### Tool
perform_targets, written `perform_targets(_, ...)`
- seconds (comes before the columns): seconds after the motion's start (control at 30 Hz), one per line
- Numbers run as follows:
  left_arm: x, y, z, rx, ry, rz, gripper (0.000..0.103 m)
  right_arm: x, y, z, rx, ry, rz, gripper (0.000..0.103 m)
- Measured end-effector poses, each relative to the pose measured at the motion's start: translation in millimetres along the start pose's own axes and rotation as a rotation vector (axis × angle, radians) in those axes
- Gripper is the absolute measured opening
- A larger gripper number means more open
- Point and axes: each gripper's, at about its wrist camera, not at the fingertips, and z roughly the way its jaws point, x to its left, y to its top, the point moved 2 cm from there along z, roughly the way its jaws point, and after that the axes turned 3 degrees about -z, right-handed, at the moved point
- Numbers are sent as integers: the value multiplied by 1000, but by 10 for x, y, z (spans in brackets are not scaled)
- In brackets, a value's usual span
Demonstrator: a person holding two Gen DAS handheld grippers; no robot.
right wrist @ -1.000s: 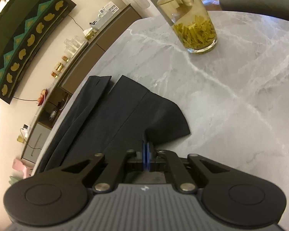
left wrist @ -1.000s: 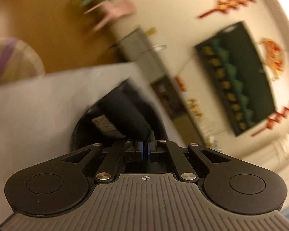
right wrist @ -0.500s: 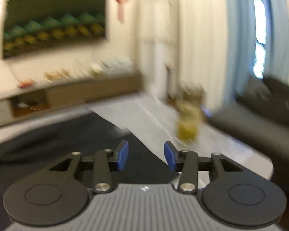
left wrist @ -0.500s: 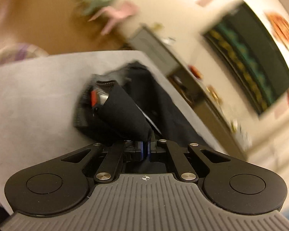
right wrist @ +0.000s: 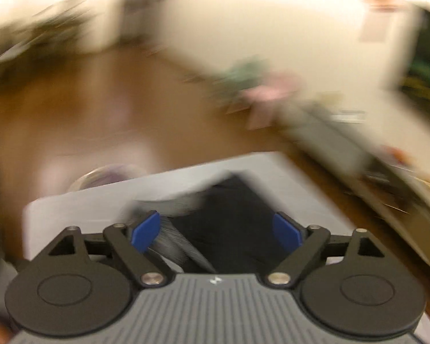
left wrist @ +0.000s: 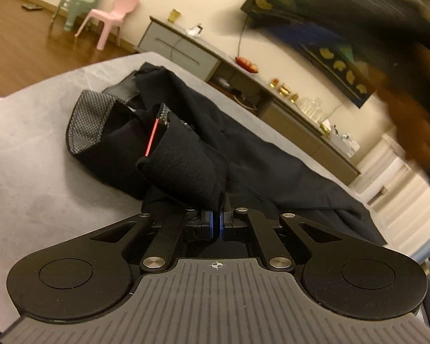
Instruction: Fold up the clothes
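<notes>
A pair of black trousers [left wrist: 243,149] lies stretched across the grey marble table [left wrist: 28,177], its waistband with grey mesh lining [left wrist: 86,120] turned open at the left. My left gripper [left wrist: 216,225] is shut on a fold of the black trousers at the waist and holds it just above the table. My right gripper [right wrist: 216,232] is open and empty, its blue pads [right wrist: 144,230] wide apart above the dark cloth [right wrist: 232,218]. The right wrist view is heavily blurred.
A low sideboard [left wrist: 243,86] runs along the wall behind the table. A green chair [left wrist: 80,3] and a pink chair [left wrist: 111,17] stand on the wooden floor. A blurred dark sleeve and arm [left wrist: 401,71] cross the upper right of the left wrist view.
My right gripper let go of the trouser leg, opened wide and swung left toward the waist end. My left gripper kept its hold and lowered, tilting toward the table.
</notes>
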Motion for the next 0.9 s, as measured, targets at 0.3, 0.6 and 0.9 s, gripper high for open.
perform_targets(0.3,157,35,-93,-10,-33,-11,0,117,325,1911,419,293,-176,20)
perform_targets(0.6,634,339,-42,-120,131,-228,0,-664,667,1156,-97,-37,129,9)
perform_targets(0.9,1152,442,73,-131,295,-434,0,-1380,-518,159,-149,-166,524,50)
